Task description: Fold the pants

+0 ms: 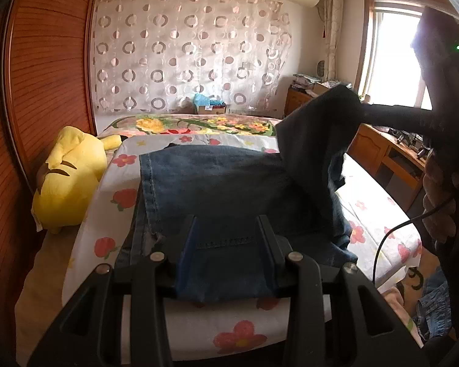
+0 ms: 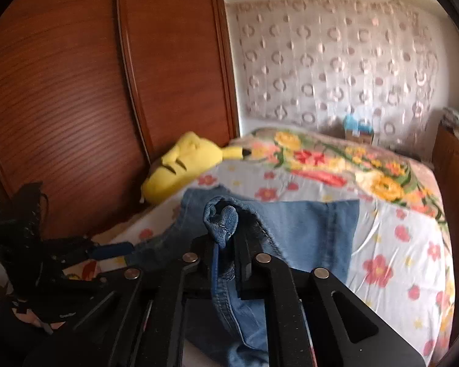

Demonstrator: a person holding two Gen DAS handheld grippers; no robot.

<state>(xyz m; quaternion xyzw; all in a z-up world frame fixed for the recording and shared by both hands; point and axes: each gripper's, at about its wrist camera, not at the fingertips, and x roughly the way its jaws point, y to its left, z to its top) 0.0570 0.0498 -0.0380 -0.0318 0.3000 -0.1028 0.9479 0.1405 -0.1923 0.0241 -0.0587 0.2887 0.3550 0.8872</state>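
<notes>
Jeans (image 1: 223, 183) spread on floral bed (image 1: 248, 336). Right gripper (image 2: 226, 238) clamps bunched denim edge, lifted above bed. Left gripper (image 1: 226, 232) straddles denim, jaws apart; pad contact unclear.

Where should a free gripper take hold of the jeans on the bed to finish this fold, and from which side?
Probably the far hemmed edge of the jeans, near the corner toward the yellow plush toy. It lies flat and free on the floral sheet, so come in low from that side and slide one finger under. The left gripper straddles the near end; the right gripper has a bunched edge pinched and lifted.
</notes>
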